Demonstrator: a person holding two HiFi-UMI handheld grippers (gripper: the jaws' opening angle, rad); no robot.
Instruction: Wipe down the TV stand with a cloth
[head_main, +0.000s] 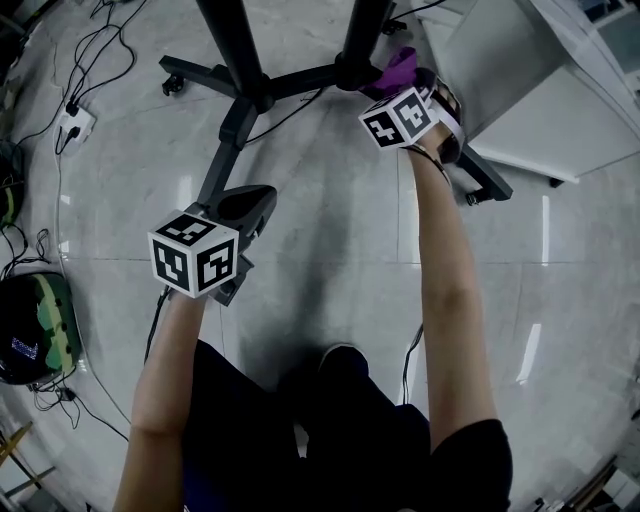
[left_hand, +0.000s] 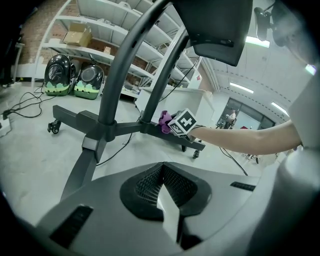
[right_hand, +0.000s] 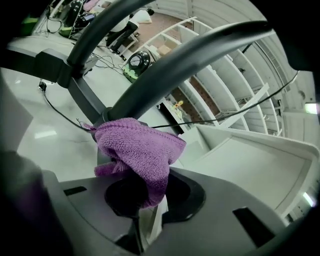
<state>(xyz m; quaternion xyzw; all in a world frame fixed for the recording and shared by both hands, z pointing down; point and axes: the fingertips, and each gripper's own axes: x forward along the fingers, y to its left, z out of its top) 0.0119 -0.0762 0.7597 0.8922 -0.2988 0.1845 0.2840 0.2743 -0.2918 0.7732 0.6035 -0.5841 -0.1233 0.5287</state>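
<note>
The right gripper has its fingers clamped on the purple cloth. The cloth bunches just ahead of them against the TV stand, where a post meets the base. The left gripper, fingers together on nothing, hovers with a base leg ahead and to their left. Wiping looks under way at that joint. The other legs and posts likely remain to be done.

Left tongs together, TV stand beyond
</note>
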